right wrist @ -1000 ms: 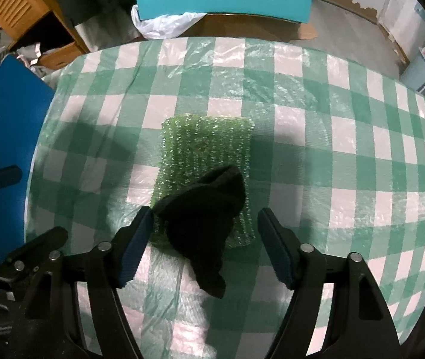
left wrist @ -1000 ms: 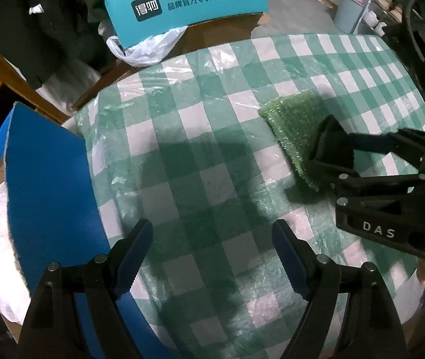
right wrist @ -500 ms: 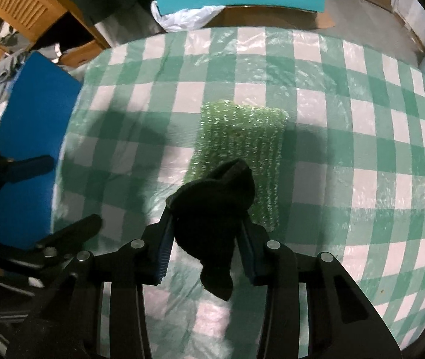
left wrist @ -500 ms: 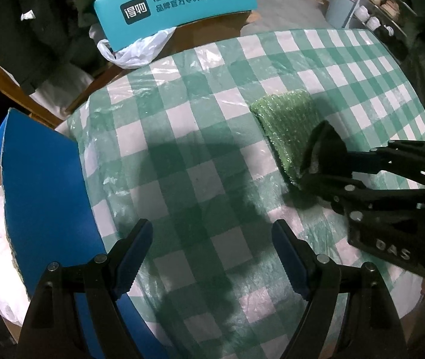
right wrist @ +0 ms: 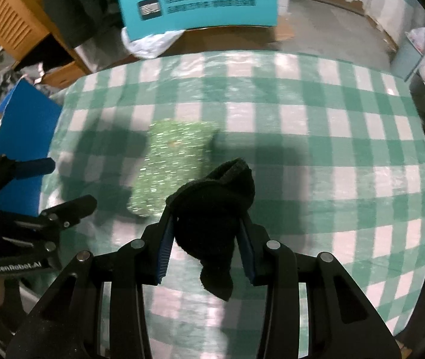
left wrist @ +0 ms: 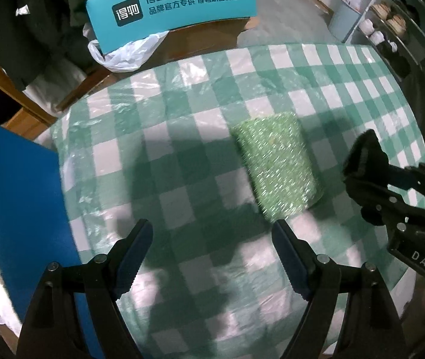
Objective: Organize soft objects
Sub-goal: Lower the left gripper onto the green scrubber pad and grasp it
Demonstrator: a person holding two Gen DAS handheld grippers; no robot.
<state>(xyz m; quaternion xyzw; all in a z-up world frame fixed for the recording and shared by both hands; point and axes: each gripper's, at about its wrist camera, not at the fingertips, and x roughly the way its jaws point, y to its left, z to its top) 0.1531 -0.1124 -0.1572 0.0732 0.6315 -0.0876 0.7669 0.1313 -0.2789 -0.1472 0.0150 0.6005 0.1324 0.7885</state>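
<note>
Now the right gripper [right wrist: 205, 239] pinches a black sock [right wrist: 212, 209], just beside the green sponge [right wrist: 173, 167].

The tablecloth [left wrist: 200, 161] is green-and-white checked, under a glossy, wrinkled clear plastic film. The green scouring pad [left wrist: 275, 164] looks rough and glittery. The black sock [right wrist: 212, 218] is matt, fuzzy knit cloth. Both grippers are matt black plastic with ribbed blue pads [left wrist: 134, 254] and small metal screws. The teal box [left wrist: 170, 3] looks like smooth printed cardboard.
</note>
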